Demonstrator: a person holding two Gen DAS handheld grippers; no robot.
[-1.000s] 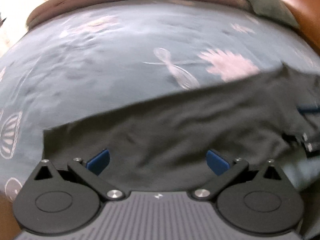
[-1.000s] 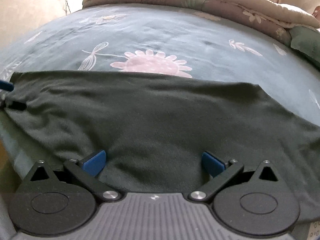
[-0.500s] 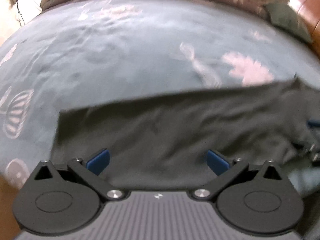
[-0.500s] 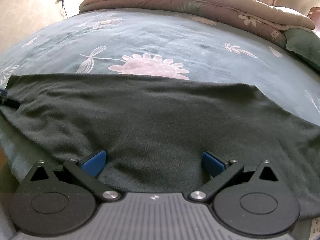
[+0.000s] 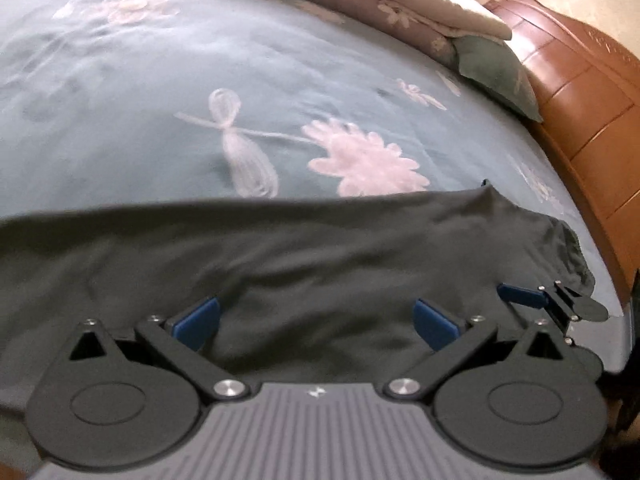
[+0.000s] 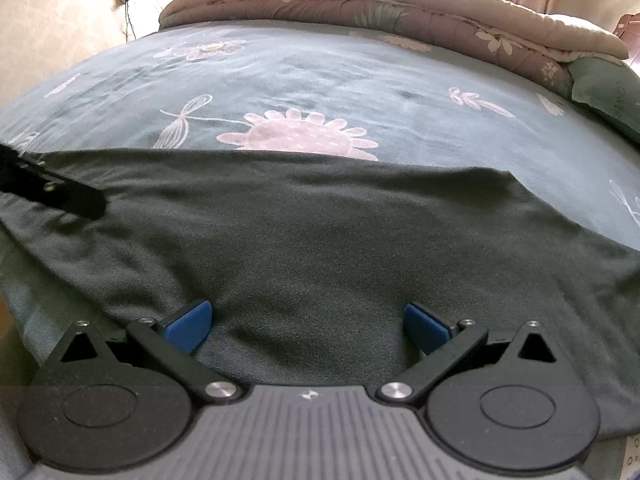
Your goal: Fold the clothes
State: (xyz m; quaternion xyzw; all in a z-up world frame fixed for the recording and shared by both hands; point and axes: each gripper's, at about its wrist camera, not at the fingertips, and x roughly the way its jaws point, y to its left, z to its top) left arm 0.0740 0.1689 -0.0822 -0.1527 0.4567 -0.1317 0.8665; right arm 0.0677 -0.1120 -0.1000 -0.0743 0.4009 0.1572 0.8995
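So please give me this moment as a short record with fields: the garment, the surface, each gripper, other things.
garment: dark cloth spread flat, some wrinkles
surface: teal bedsheet with pink flower print
left gripper: open, over the cloth, holding nothing
right gripper: open, over the cloth, holding nothing
other things: folded quilt and green pillow at the far end

Right gripper [image 6: 307, 322] low over dark grey-green garment [image 6: 320, 240], blue-padded fingers [image 6: 188, 322] spread wide, nothing between them. Garment lies flat along near edge of bed [image 6: 320, 76], its far edge running straight across the floral teal bedspread and covering the lower part of the pink flower print [image 6: 304, 132]. Left gripper [image 6: 52, 192] pokes in at the garment's left end; its grip can't be made out. Folded quilt [image 6: 380, 12] along far edge, green pillow [image 6: 604, 88] at far right corner.
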